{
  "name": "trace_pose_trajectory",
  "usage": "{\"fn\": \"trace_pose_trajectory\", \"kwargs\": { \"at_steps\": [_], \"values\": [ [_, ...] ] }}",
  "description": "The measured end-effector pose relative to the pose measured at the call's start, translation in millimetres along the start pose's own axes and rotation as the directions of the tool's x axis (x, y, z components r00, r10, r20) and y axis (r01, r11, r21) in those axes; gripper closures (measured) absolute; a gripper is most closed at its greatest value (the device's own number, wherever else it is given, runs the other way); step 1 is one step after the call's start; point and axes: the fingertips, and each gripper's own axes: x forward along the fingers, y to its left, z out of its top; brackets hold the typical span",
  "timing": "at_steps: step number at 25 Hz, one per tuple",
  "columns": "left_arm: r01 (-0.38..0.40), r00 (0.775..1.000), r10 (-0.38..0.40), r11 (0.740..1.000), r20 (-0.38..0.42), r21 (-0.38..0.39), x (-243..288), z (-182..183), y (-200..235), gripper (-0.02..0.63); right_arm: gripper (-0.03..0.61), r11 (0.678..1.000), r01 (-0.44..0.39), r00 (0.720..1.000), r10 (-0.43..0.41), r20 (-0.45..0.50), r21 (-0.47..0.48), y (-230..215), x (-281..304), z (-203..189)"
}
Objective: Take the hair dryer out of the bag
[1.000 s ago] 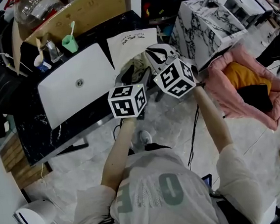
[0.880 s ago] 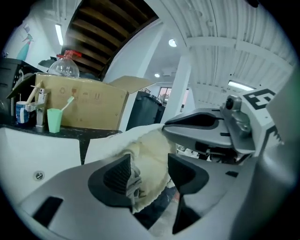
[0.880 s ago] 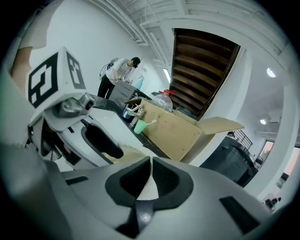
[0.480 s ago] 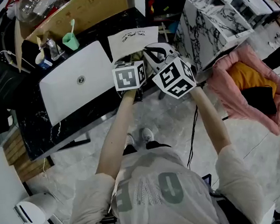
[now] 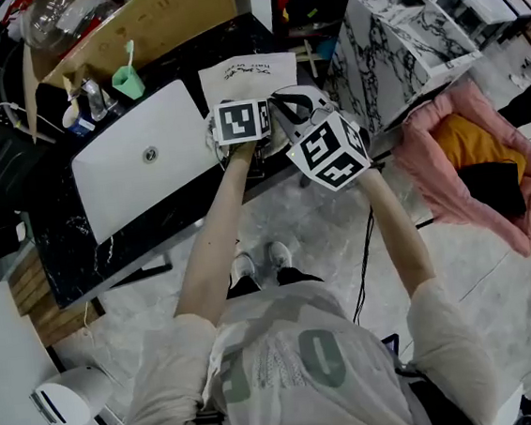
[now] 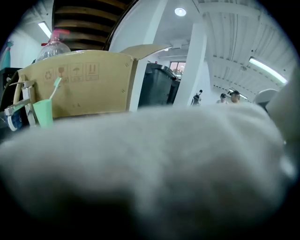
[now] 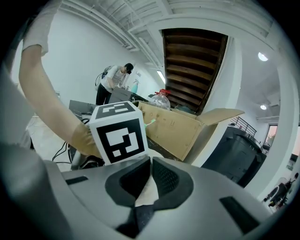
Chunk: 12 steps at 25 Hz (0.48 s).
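A white cloth bag (image 5: 246, 75) with dark print lies on the black table (image 5: 66, 242). My right gripper (image 5: 294, 105) holds the bag's near edge. In the right gripper view its jaws (image 7: 150, 164) are shut on a fold of cream bag cloth (image 7: 144, 193). My left gripper (image 5: 239, 117) is at the bag's mouth, just left of the right one, and its marker cube (image 7: 119, 133) hides its jaws. In the left gripper view blurred white bag cloth (image 6: 154, 154) fills the lower half and covers the jaws. No hair dryer shows in any view.
A white basin (image 5: 142, 163) sits left of the bag. Behind it are a green cup with a toothbrush (image 5: 126, 80) and a cardboard box (image 5: 142, 22). A marble-patterned box (image 5: 393, 38) stands right of the table, with a pink cushion (image 5: 472, 157) on the floor beyond.
My left gripper has moved forward and down, from the table's near edge to the bag's mouth. The right gripper has stayed where it was, still gripping the cloth.
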Motion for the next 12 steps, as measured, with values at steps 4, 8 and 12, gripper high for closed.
{"fn": "trace_pose_trajectory", "kwargs": {
  "at_steps": [4, 8, 12],
  "values": [
    [0.013, 1.000, -0.013, 1.000, -0.017, -0.001, 10, 0, 1, 0.346, 0.537, 1.000, -0.004, 1.000, 0.005, -0.018, 0.019, 1, 4, -7],
    [0.025, 0.999, -0.025, 1.000, 0.046, -0.010, 10, 14, -1, 0.347, 0.537, 1.000, -0.014, 1.000, 0.015, -0.023, 0.026, 0, 6, -10],
    [0.048, 0.999, -0.048, 0.999, -0.003, -0.007, 19, 11, -2, 0.340, 0.537, 0.999, -0.023, 0.999, 0.024, -0.028, 0.035, 0, 7, -13]
  ]
}}
